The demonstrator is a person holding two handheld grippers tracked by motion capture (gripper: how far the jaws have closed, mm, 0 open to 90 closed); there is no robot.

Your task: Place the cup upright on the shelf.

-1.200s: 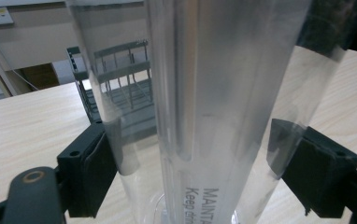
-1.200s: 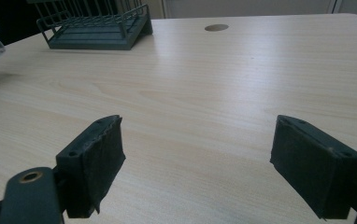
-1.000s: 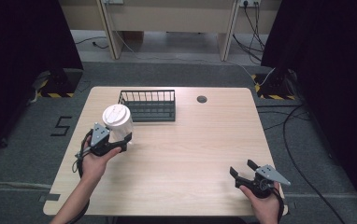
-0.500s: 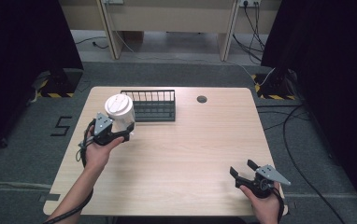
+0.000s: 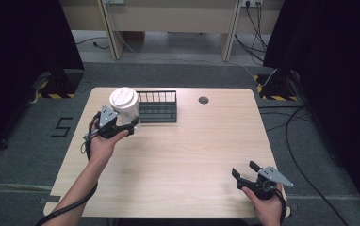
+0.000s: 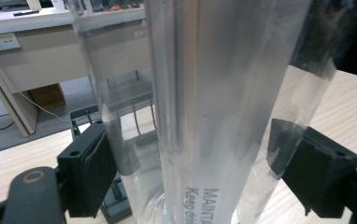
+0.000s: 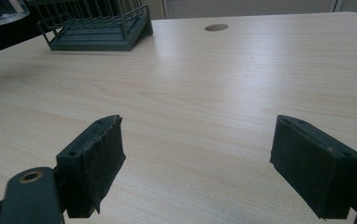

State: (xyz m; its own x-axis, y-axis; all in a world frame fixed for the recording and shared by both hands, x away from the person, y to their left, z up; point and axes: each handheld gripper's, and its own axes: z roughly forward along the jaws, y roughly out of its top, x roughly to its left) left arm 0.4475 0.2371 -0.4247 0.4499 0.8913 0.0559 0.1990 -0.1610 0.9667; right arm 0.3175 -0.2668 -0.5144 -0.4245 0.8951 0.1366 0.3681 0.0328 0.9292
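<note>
High view: your left gripper (image 5: 130, 126) sits over the far-left part of the table (image 5: 178, 174), and its jaws are clamped on a clear plastic container (image 5: 126, 112) with a white lid (image 5: 123, 98). The container is upright, raised above the tabletop, and shows just to the left of the black wire basket (image 5: 157, 106), overlapping the basket's left end from this angle. Whether the container touches the basket cannot be told. The basket stands near the far edge of the table, and a round hole (image 5: 203, 100) in the tabletop lies to its right, well apart from it.

Left gripper view: the container (image 6: 214, 107) stands between the two black jaws, with the left pad (image 6: 95, 168) and the right pad (image 6: 314, 170) against its clear walls. Printed text is visible low on the container wall. Part of the basket (image 6: 116, 140) appears through and behind the plastic, with the tabletop (image 6: 349, 107) beyond it.

Your right gripper (image 5: 249, 171) rests at the near-right edge of the table, held in your right hand (image 5: 265, 207), well apart from the container.

Right gripper view: the jaws of the right gripper (image 7: 197, 165) stand wide apart with bare tabletop (image 7: 223, 93) between them. The basket (image 7: 97, 28) lies far off at upper left, and the hole (image 7: 216, 27) lies to its right.
</note>
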